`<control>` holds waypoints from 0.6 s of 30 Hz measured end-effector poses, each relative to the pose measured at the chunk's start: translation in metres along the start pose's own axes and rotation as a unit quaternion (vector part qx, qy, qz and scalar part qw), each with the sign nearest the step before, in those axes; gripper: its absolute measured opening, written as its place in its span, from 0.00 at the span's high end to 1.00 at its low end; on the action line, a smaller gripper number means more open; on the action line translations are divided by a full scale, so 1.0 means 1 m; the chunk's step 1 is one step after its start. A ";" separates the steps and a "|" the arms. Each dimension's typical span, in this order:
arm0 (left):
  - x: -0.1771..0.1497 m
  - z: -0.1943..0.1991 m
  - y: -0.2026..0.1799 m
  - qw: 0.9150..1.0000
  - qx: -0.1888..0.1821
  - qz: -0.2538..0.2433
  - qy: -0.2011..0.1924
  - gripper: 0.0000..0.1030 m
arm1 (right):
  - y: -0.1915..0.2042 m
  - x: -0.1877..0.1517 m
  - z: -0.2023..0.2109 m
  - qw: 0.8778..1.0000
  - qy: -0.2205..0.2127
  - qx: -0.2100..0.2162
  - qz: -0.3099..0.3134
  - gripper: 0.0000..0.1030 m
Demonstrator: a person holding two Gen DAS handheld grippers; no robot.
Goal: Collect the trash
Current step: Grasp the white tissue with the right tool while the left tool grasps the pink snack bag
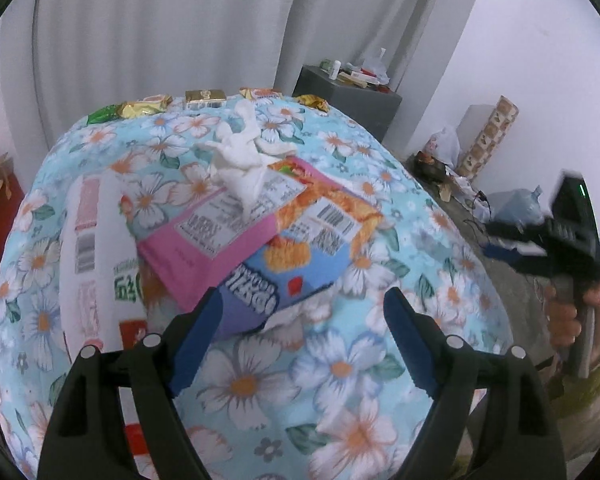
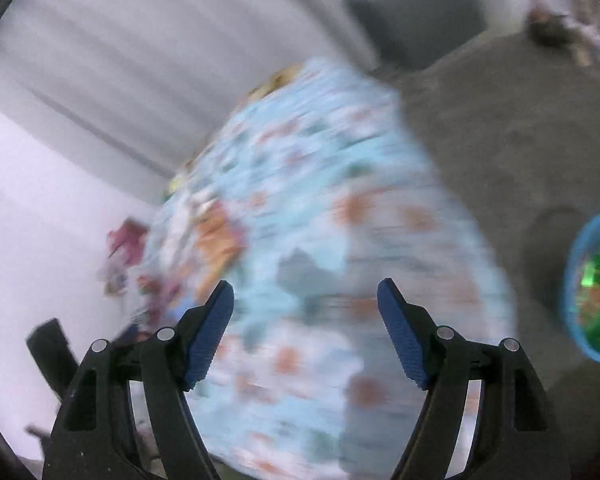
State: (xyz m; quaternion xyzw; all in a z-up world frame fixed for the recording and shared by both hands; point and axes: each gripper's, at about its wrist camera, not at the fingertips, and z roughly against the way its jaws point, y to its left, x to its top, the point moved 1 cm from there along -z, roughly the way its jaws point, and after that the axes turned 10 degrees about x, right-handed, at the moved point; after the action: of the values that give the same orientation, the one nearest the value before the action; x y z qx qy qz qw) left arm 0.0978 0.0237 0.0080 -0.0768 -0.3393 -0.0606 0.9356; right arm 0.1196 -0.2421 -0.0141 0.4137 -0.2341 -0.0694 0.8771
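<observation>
Hovering with its blue pads spread wide and nothing between them, the left claw [image 1: 298,334] points down at a counter draped in a floral cloth [image 1: 340,380], and the nearest piece of trash lies just ahead of its fingertips: a blue snack packet [image 1: 284,276] whose near corner sits close beside the claw's left pad. That packet's long axis runs diagonally, from the claw's near left up toward its far right, so a straight reach should meet it corner-first. Overlapping it farther out is a pink packet [image 1: 204,244], then a crumpled white tissue [image 1: 244,160] resting on top of the pile, and a long white wrapper [image 1: 96,256] lies off to the claw's left. Beyond these, a row of small wrappers [image 1: 204,98] lines the counter's far edge. I judge the left claw the nearer one for the pile. The right claw [image 2: 306,332] also stands wide and empty, raised off to the right and gripped by a hand [image 1: 568,316] that only the left wrist view shows. Its own view is smeared by blur and gives the trash as coloured patches, yet it alone shows a blue-rimmed bin [image 2: 592,288] on the floor to its right, with green contents.
</observation>
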 end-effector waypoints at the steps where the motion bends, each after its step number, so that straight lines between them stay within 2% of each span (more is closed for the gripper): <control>1: -0.004 0.002 0.001 1.000 0.002 -0.004 -0.006 0.22 | 0.014 0.000 -0.016 1.000 0.015 0.021 0.000 0.31; 5: -0.014 0.007 0.004 1.000 -0.006 -0.009 -0.019 0.22 | 0.057 0.006 -0.062 0.995 0.053 0.082 -0.007 0.31; 7: -0.017 0.010 0.004 0.999 -0.010 -0.011 -0.030 0.22 | 0.076 0.015 -0.083 0.993 0.069 0.092 0.001 0.31; 11: -0.015 0.018 0.009 0.998 -0.023 0.000 -0.054 0.22 | 0.105 0.040 -0.119 0.991 0.090 0.091 0.026 0.32; 13: -0.014 0.023 0.012 0.997 -0.028 0.012 -0.066 0.22 | 0.117 0.056 -0.139 0.992 0.092 0.073 0.044 0.33; 18: -0.016 0.028 0.014 0.997 -0.028 0.015 -0.075 0.22 | 0.143 0.074 -0.183 0.989 0.121 0.046 0.070 0.43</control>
State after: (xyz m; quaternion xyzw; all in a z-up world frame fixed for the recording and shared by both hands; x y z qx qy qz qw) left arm 0.0700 0.0438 0.0176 -0.1127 -0.4055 -0.0502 0.9057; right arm 0.2605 -0.0458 0.0207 0.4412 -0.1577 0.0540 0.8818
